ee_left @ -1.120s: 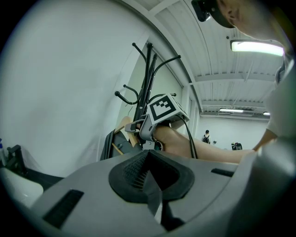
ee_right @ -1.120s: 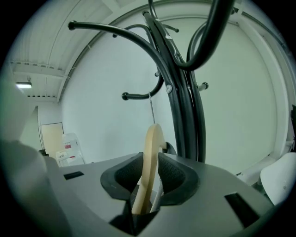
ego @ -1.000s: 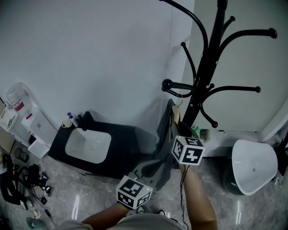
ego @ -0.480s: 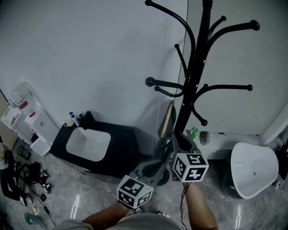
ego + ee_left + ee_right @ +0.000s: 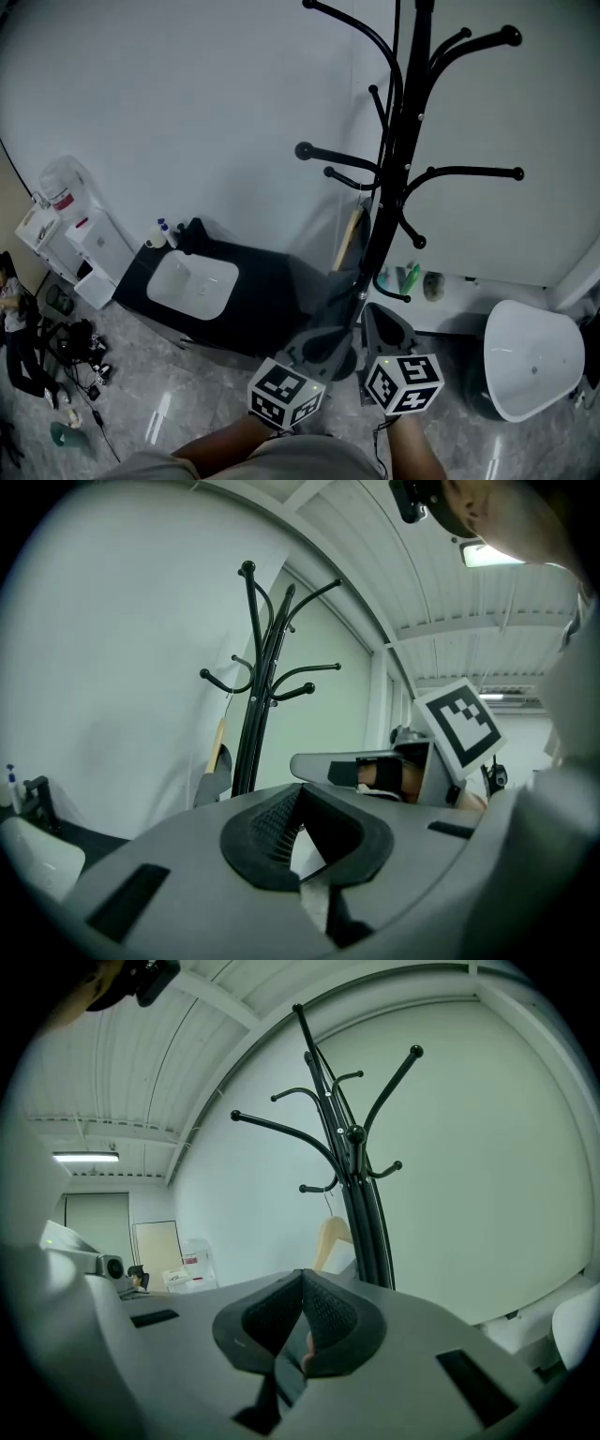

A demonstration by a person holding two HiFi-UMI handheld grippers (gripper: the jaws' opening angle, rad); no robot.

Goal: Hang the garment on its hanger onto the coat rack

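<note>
- Left gripper (image 5: 300,797): jaws are closed tip to tip and nothing is held. The garment is seen ahead and to the left of the jaw line, well apart.
- Garment (image 5: 214,786): draped on the hanger (image 5: 351,236), whose hook is seen over a lower arm of the rack (image 5: 397,169). The hanger's long axis is tilted and seen nearly edge-on, just beside the pole. Hanging is judged done.
- Right gripper (image 5: 301,1283): jaws are pressed together and empty. The hanger is found ahead and just above the tips, apart. This gripper is judged the nearer for any adjustment.
</note>
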